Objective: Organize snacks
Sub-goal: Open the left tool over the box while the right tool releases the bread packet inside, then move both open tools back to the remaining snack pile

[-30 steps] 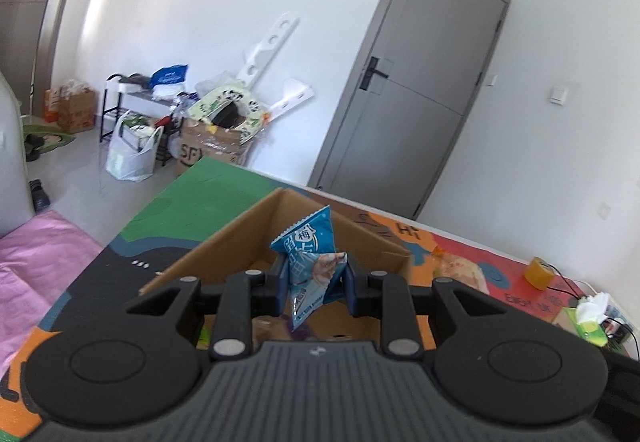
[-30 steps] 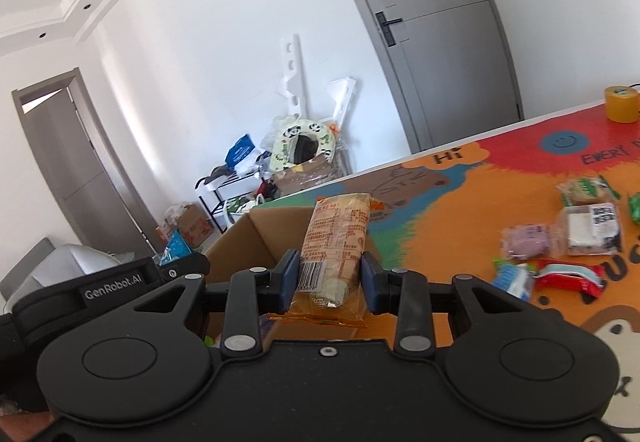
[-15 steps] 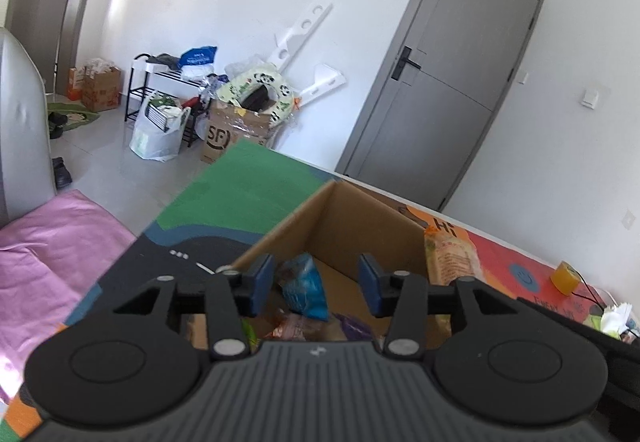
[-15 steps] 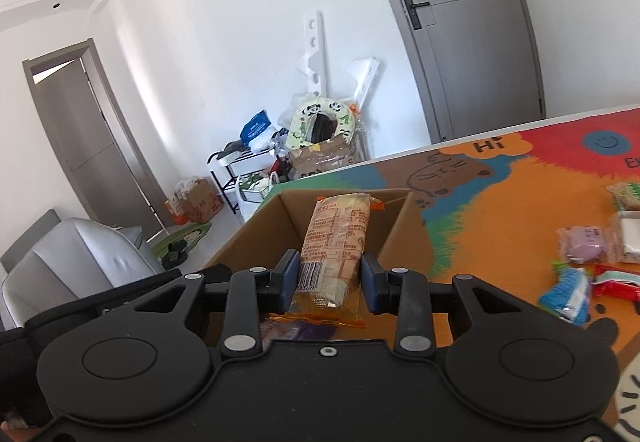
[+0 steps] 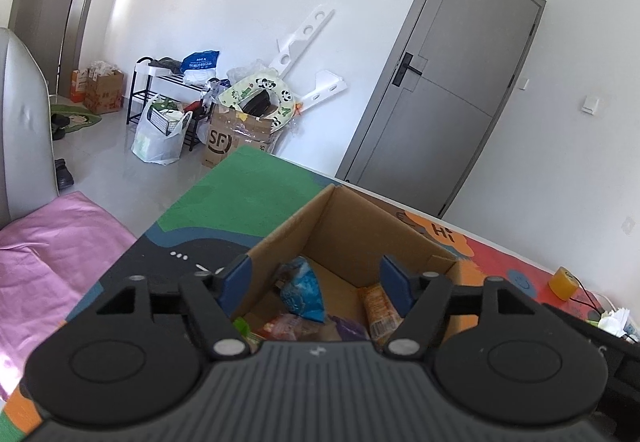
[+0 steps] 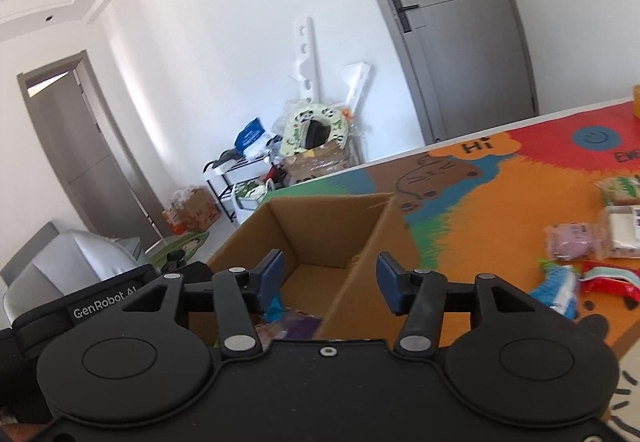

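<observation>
An open cardboard box (image 5: 344, 226) stands on the colourful mat; it also shows in the right wrist view (image 6: 320, 234). Inside lie a blue snack packet (image 5: 302, 292), an orange biscuit packet (image 5: 378, 308) and several other snacks. My left gripper (image 5: 316, 280) is open and empty above the box's near left side. My right gripper (image 6: 330, 282) is open and empty above the box's right wall. Loose snacks lie on the mat to the right: a pink packet (image 6: 572, 244), a blue-green packet (image 6: 560, 288) and a red packet (image 6: 612, 278).
A roll of yellow tape (image 5: 563, 284) sits far right on the table. More packets (image 6: 624, 187) lie at the right edge. A grey chair (image 6: 76, 262) and pink cloth (image 5: 44, 242) are left of the table. Clutter and a door stand by the far wall.
Both grippers opened. The blue packet dropped from the left gripper into the box, then the orange biscuit packet dropped from the right gripper into the box.
</observation>
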`<state>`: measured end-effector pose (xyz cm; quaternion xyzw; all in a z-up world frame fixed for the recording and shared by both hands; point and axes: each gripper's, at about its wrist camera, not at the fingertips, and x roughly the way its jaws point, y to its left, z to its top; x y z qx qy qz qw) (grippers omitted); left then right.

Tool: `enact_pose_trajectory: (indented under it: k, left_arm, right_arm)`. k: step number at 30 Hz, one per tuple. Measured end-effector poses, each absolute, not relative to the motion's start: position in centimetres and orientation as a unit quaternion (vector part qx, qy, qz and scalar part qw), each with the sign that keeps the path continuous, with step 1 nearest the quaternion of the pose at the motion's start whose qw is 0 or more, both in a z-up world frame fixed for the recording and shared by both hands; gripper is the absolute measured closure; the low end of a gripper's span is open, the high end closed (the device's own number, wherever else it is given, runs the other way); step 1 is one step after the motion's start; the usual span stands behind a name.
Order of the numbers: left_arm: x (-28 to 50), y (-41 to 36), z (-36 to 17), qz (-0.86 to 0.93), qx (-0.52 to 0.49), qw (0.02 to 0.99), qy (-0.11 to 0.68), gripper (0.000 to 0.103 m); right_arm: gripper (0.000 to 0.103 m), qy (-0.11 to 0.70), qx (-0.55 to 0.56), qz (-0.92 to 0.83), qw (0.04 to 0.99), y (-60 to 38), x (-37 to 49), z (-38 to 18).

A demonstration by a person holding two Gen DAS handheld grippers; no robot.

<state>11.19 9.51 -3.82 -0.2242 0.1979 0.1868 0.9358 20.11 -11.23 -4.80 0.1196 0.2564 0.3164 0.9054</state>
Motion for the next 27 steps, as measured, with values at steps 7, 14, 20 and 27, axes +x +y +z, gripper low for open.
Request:
enact_pose_trajectory:
  k: [7, 14, 20, 27]
  left_arm:
    - [11.2, 7.0, -3.4, 0.172, -0.196, 0.947, 0.191, 0.025]
    - [11.4, 4.7, -2.9, 0.156, -0.187, 0.951, 0.188, 0.022]
    - [11.5, 2.1, -2.2, 0.139, -0.178, 0.958, 0.178, 0.021]
    - [12.2, -0.6, -2.3, 0.119, -0.167, 0.962, 0.183, 0.02]
  right_arm:
    - [0.044, 0.261, 0.133, 0.294, 0.91, -13.9, 20.0, -5.6]
    - [0.04, 0.258, 0.149, 0.271, 0.915, -17.0, 20.0, -5.9]
    - [0.036, 0.249, 0.158, 0.254, 0.921, -19.9, 19.8, -5.9]
    - [0.035, 0.245, 0.172, 0.235, 0.925, -23.0, 19.7, -6.1]
